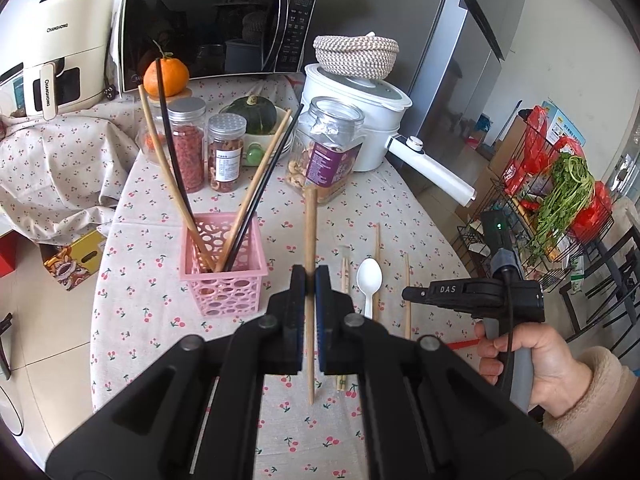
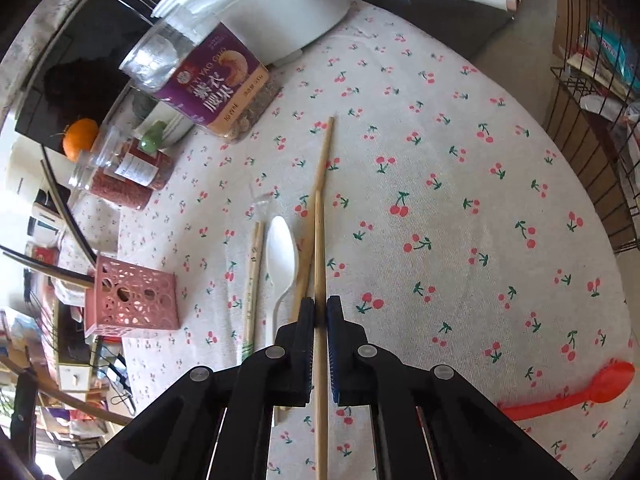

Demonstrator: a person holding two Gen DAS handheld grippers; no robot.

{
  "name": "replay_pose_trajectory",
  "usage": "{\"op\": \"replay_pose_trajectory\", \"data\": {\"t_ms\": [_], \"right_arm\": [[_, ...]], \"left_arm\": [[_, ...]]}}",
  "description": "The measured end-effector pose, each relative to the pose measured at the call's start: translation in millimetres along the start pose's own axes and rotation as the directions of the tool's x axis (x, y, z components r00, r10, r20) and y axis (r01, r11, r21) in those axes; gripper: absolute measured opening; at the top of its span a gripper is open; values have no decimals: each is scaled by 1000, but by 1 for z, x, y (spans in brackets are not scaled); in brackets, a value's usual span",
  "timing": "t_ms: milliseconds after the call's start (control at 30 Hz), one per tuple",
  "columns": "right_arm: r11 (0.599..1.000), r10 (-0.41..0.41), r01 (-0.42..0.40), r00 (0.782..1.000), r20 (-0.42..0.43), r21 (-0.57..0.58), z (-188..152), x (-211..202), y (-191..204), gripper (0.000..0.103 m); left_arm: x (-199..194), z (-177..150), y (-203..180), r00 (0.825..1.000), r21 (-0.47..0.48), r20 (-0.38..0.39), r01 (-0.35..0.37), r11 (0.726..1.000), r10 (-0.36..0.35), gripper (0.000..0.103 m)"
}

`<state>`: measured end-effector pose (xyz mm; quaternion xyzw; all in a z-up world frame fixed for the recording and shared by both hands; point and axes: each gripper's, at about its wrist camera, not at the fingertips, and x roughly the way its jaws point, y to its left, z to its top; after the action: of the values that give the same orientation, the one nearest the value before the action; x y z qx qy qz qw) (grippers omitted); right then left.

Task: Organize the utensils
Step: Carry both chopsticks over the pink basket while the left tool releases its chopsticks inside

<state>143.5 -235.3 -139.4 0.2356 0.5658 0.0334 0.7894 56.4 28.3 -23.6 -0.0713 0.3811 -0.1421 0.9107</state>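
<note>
My left gripper (image 1: 309, 280) is shut on a wooden chopstick (image 1: 309, 236) and holds it above the table, just right of the pink utensil basket (image 1: 222, 276). The basket holds several wooden and black chopsticks. My right gripper (image 2: 319, 312) is shut on another wooden chopstick (image 2: 319, 248); it shows in the left wrist view (image 1: 412, 293) at the right. On the cloth lie a white plastic spoon (image 2: 282, 256), a second bare chopstick (image 2: 322, 168), a wrapped chopstick pair (image 2: 252, 280) and a red spoon (image 2: 580, 396).
Jars (image 1: 324, 148), a squash bowl (image 1: 256, 120), an orange (image 1: 166, 76), a microwave (image 1: 216, 24) and a white cooker (image 1: 360, 120) stand at the table's back. A wire rack (image 1: 552, 200) with greens stands off the right edge.
</note>
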Motion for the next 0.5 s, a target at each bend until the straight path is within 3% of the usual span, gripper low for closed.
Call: {"op": "replay_pose_trajectory", "data": {"t_ms": [233, 500], "right_arm": [[986, 68, -37, 980, 188, -164, -19, -67, 32, 6], [959, 165, -66, 922, 351, -276, -32, -124, 58, 6]], "left_arm": [[-26, 10, 0, 997, 7, 83, 8, 1000, -9, 5], [-62, 24, 3, 971, -12, 238, -3, 1000, 6, 5]]}}
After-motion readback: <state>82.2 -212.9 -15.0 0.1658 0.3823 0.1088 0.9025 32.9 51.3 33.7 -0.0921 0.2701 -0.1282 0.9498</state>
